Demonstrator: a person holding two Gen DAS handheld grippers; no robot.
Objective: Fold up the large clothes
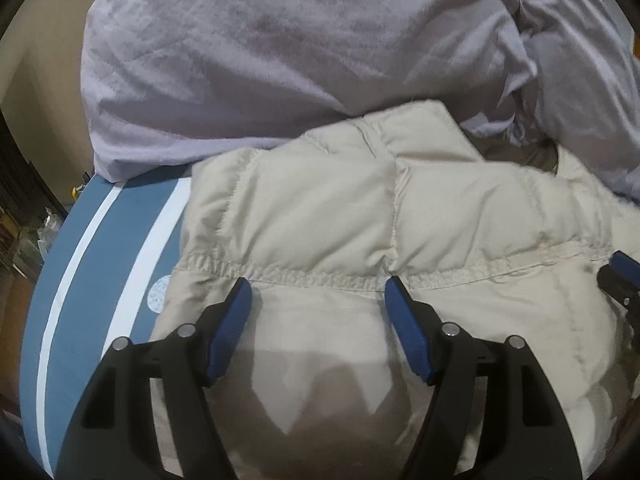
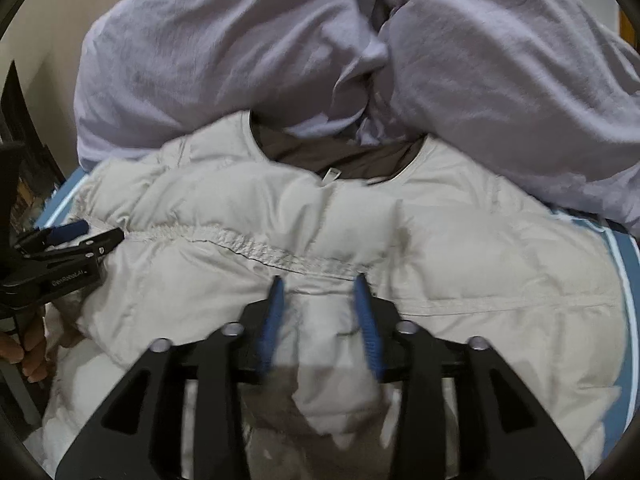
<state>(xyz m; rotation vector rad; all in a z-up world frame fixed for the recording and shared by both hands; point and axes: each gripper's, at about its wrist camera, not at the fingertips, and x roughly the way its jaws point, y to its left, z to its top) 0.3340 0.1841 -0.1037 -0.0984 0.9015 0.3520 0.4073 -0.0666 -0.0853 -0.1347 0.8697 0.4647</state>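
A cream quilted puffer jacket (image 1: 320, 208) lies spread on a blue surface. In the left wrist view my left gripper (image 1: 318, 284) stands open just over the jacket's gathered seam, with nothing pinched between its blue pads (image 1: 232, 332). In the right wrist view the same jacket (image 2: 480, 248) shows its neck opening and brown lining (image 2: 340, 156) at the far side. My right gripper (image 2: 319, 280) is open near the seam, with a raised fold of cream fabric between its blurred jaws. The left gripper (image 2: 68, 240) shows at the left edge there, and the right gripper's tip (image 1: 620, 276) at the right edge of the left view.
A big crumpled lavender cloth (image 1: 280, 40) (image 2: 200, 60) is heaped behind the jacket and overlaps its far edge. The blue surface with white stripes (image 1: 92, 280) (image 2: 626, 280) shows on both sides. A hand (image 2: 24, 356) holds the left gripper. Dark furniture stands at far left.
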